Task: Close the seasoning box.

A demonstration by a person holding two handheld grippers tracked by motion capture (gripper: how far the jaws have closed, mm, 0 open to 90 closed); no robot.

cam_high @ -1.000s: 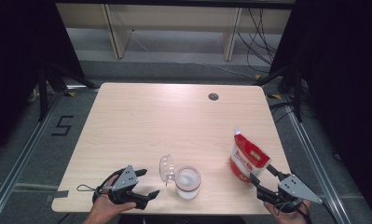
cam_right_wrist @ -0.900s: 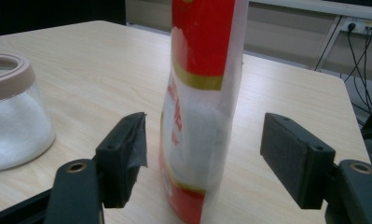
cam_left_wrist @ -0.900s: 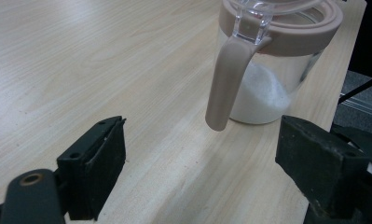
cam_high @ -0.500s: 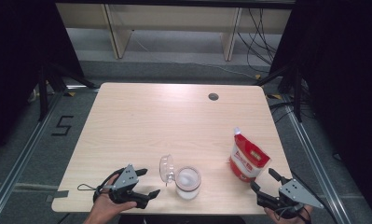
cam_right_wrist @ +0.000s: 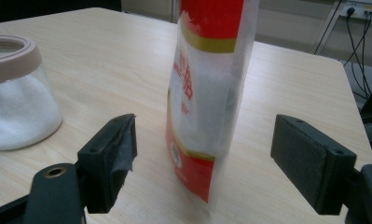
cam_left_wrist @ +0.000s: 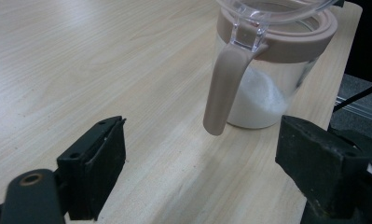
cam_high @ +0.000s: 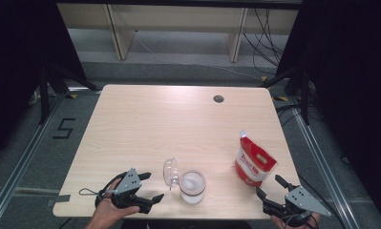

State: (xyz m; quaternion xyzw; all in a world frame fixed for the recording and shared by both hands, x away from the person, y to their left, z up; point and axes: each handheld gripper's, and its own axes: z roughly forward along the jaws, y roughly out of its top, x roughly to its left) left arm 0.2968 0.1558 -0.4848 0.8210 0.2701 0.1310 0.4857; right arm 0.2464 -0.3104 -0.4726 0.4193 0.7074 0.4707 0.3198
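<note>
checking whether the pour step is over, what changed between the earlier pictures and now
The right hand-held gripper has let go of the red and white pouch: its jaws have just been opening, and it has drawn back toward the table's near edge. The pouch now stands upright on its own. The left hand-held gripper, the jar of white powder and its open lid stayed as they were.

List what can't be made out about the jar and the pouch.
- Pouch: top cut off by the right gripper view's upper edge; print too small in the high view.
- Jar: lid cut off by the left gripper view's top edge.
- Jar's far side: hidden by its white powder.
</note>
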